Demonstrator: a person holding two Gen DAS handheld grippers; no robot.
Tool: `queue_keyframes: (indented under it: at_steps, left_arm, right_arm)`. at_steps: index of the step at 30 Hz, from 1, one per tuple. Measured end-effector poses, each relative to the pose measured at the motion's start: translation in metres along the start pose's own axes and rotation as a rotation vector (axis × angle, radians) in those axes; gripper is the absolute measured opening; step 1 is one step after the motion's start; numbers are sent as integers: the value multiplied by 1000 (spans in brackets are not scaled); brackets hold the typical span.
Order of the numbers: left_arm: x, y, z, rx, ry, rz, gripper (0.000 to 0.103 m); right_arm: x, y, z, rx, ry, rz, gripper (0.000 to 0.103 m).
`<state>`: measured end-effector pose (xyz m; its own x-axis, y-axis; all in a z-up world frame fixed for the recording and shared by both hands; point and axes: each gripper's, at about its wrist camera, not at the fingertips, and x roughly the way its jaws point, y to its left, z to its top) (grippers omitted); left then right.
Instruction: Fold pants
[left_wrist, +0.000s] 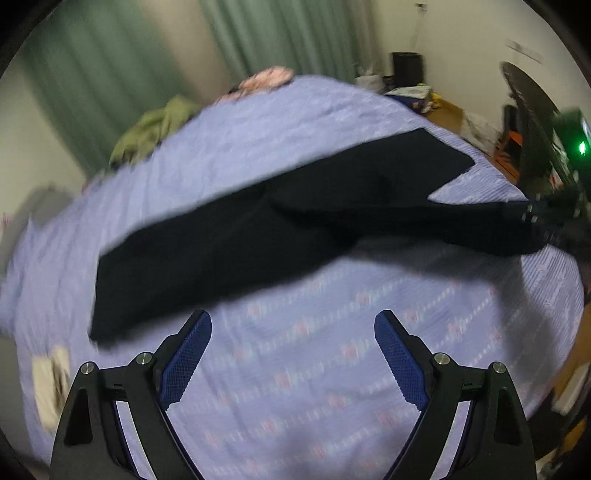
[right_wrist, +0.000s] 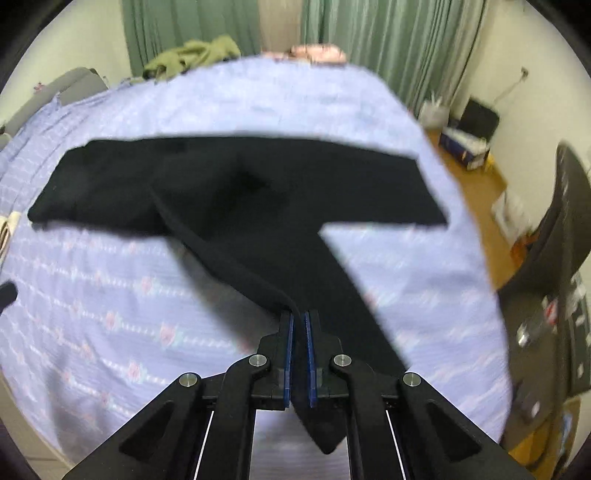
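Bed (right_wrist: 147, 332) bears pants (right_wrist: 258, 192), right gripper (right_wrist: 297, 321) clamped.

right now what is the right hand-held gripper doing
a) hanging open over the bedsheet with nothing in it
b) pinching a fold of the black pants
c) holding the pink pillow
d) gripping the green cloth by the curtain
b: in the right wrist view the right hand-held gripper has its blue pads closed on a fold of the black pants, which trails from the jaws across the bedsheet.
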<state>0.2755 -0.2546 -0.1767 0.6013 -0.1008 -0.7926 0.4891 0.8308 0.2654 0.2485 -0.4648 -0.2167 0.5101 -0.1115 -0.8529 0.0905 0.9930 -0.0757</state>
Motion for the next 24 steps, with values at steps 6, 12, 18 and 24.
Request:
queue_keyframes:
  at_steps: [6,12,18,24]
  left_arm:
    - [5,12,50,174,-38,4,91]
    - [32,23,97,250,-21,-103,91]
    - [78,15,123,345,-20,-243,91]
    - [109,0,117,399,14,-312,88]
  right_arm:
    - [-14,-32,24,46,-45,-51,4]
    - [-17,-53,52,102,-44,-54,2]
    - [0,-41,39,93,10,19,29]
    - [24,-15,-3,197,117,164,54]
